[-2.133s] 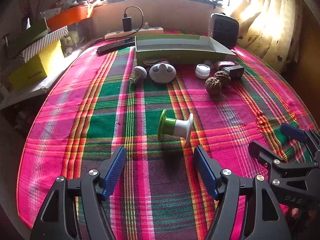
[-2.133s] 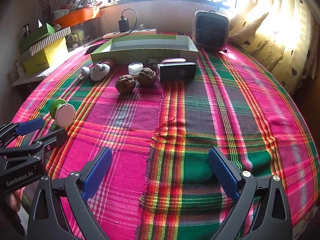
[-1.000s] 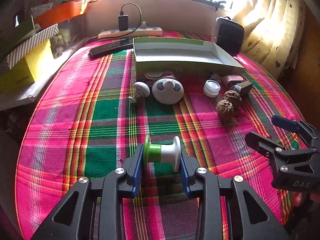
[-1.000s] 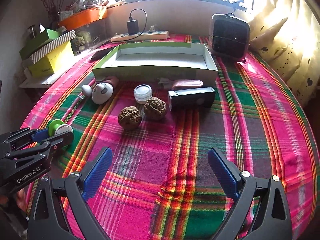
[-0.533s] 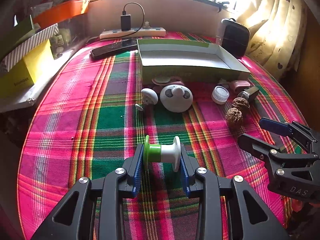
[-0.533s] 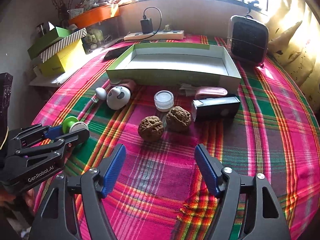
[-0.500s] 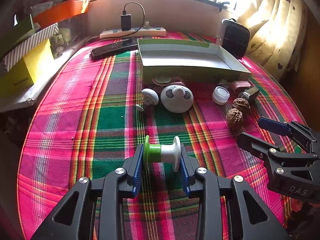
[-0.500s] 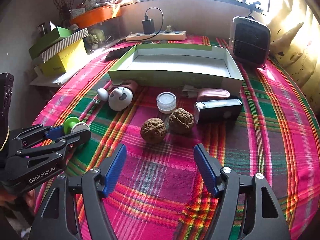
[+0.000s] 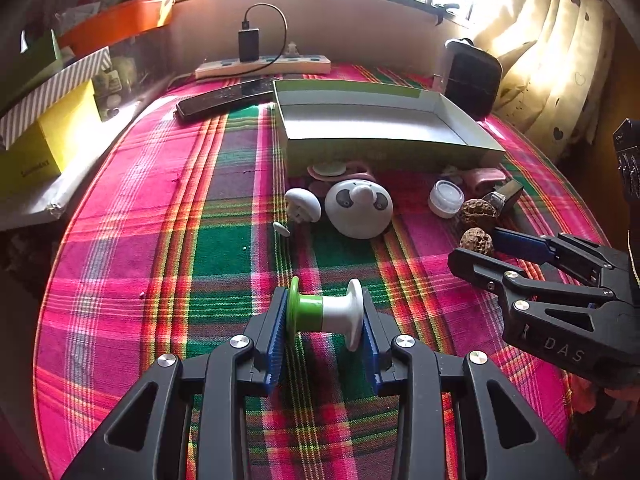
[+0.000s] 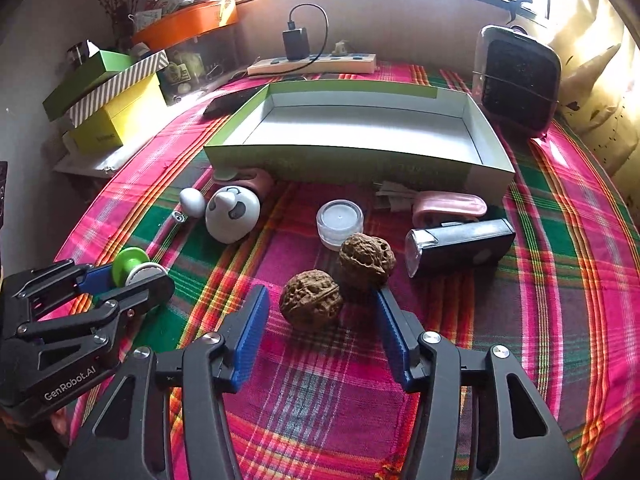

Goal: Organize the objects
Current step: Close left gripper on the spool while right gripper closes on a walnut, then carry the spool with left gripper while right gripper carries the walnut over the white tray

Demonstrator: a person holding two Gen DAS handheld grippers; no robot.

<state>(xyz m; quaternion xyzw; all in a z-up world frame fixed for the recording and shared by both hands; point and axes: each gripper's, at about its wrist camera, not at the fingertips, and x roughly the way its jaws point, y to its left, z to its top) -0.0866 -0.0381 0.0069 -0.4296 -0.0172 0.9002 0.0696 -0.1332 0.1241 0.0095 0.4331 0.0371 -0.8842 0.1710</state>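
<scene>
My left gripper (image 9: pixel 323 324) is shut on a green and white spool (image 9: pixel 326 312), held above the plaid cloth; it also shows in the right wrist view (image 10: pixel 134 270). My right gripper (image 10: pixel 320 316) is open, its blue pads on either side of a brown walnut (image 10: pixel 311 299). A second walnut (image 10: pixel 367 260) lies just behind it. An empty green box (image 10: pixel 360 160) stands further back. In front of it lie a white round toy (image 10: pixel 232 214), a small jar (image 10: pixel 340 222), a pink case (image 10: pixel 448 204) and a black device (image 10: pixel 460 246).
A black heater (image 10: pixel 516 80) stands at the back right, a power strip (image 10: pixel 312 65) and a remote (image 9: pixel 224 98) at the back. Stacked yellow and green boxes (image 10: pixel 112 108) sit on a ledge to the left. A curtain (image 9: pixel 552 48) hangs to the right.
My right gripper moved forward and narrowed; its pads now flank the near walnut. My left gripper still holds the spool and has moved a little closer to the box.
</scene>
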